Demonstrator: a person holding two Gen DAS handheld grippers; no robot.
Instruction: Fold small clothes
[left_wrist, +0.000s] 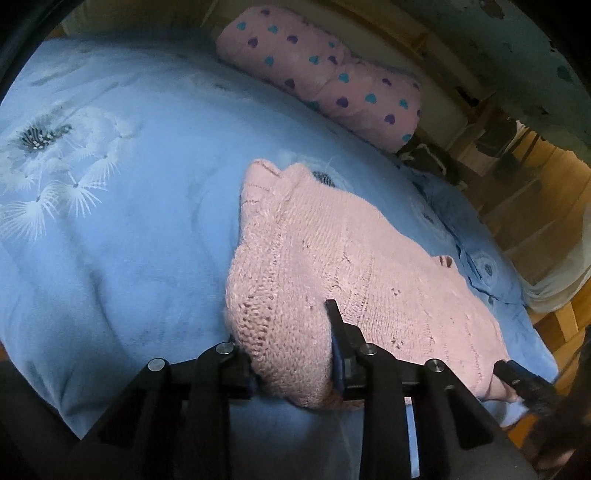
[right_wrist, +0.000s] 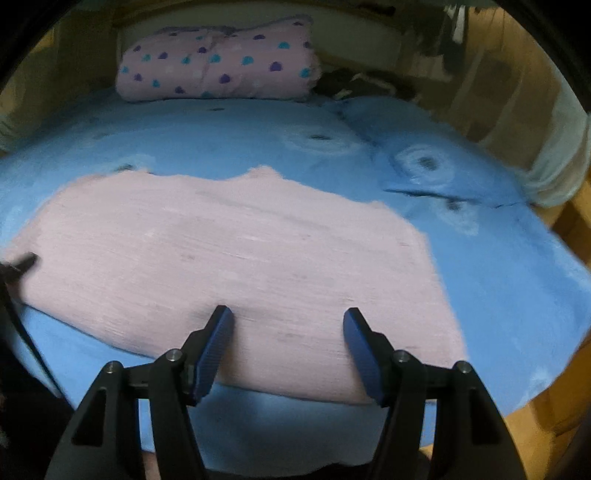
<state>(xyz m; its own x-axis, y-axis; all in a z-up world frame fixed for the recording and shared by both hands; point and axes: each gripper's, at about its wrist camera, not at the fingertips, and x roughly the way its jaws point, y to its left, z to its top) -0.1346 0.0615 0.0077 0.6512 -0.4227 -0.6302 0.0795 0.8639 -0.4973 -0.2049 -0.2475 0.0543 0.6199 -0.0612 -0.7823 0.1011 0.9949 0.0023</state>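
Observation:
A pink knitted garment (left_wrist: 332, 251) lies spread on the blue bedspread (left_wrist: 129, 221). My left gripper (left_wrist: 291, 332) is shut on its near left corner, and the knit bulges up between the jaws and hides the left finger. In the right wrist view the same garment (right_wrist: 229, 251) lies flat and wide. My right gripper (right_wrist: 287, 312) is open just over its near edge, with cloth beneath both blue pads and nothing pinched. A dark tip of the left gripper (right_wrist: 24, 262) shows at the garment's left end.
A pink pillow with blue and purple hearts (right_wrist: 218, 62) lies at the head of the bed. Folded blue bedding (right_wrist: 436, 166) sits to the right of the garment. Wooden furniture (left_wrist: 546, 206) and a pale cloth (right_wrist: 554, 155) stand past the bed's right edge.

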